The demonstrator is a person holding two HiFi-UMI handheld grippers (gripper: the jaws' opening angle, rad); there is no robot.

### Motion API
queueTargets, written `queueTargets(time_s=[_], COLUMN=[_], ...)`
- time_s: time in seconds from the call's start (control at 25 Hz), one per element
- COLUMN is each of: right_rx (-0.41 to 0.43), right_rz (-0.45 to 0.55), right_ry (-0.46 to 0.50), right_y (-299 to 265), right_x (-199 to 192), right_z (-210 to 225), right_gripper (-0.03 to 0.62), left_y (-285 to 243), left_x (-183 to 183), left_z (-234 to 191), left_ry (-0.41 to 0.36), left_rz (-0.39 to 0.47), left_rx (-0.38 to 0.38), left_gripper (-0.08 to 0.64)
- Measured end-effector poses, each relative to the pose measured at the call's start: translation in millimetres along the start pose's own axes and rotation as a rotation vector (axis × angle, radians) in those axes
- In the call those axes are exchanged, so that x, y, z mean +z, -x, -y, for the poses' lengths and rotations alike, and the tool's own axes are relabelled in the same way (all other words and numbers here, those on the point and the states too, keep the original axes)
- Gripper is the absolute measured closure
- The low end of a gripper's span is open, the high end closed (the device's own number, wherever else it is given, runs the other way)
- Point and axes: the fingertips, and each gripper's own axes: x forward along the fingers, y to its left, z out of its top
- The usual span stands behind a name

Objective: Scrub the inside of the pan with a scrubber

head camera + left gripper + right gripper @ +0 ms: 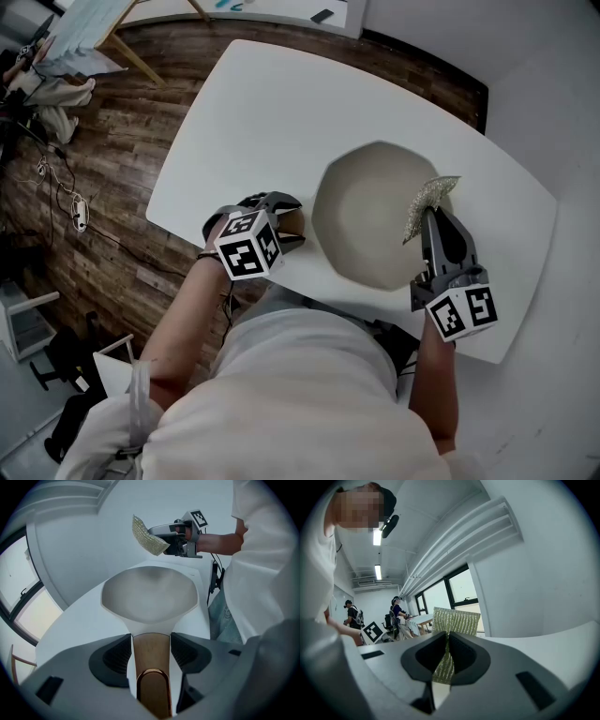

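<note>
A white pan [370, 220] sits on the white table [253, 112], its wooden handle [292, 225] pointing left. My left gripper [286, 220] points steeply down over that handle. In the left gripper view the handle [151, 644] lies between the two dark pads [117, 656], which stand close beside it without clearly pressing; the gripper is open. My right gripper [429, 217] hovers at the pan's right rim, shut on a gold-green mesh scrubber [429, 197]. The scrubber [454, 620] sticks out past the closed pads, above the pan [147, 595].
The table's near edge runs just below the pan, close to the person's body. A wooden floor [103, 216] with cables lies to the left, and a white wall [562, 112] stands to the right. People stand by desks [396, 613] far off in the right gripper view.
</note>
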Motion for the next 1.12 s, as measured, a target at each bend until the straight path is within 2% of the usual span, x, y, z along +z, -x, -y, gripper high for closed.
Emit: queueTargets(time_s=[0.4, 1.12], right_rx=[0.037, 0.115], right_rz=[-0.050, -0.197], right_ry=[0.002, 0.043], right_y=[-10.5, -48.5], right_x=[-8.1, -37.4], right_z=[0.9, 3.4], right_gripper=[0.558, 0.558], left_y=[0.7, 4.0], left_x=[-2.2, -4.0], left_z=[-2.4, -5.1], left_ry=[0.024, 0.030], left_rz=[-0.037, -0.044], left_rx=[-0.010, -0.016], left_gripper=[0.302, 0.308])
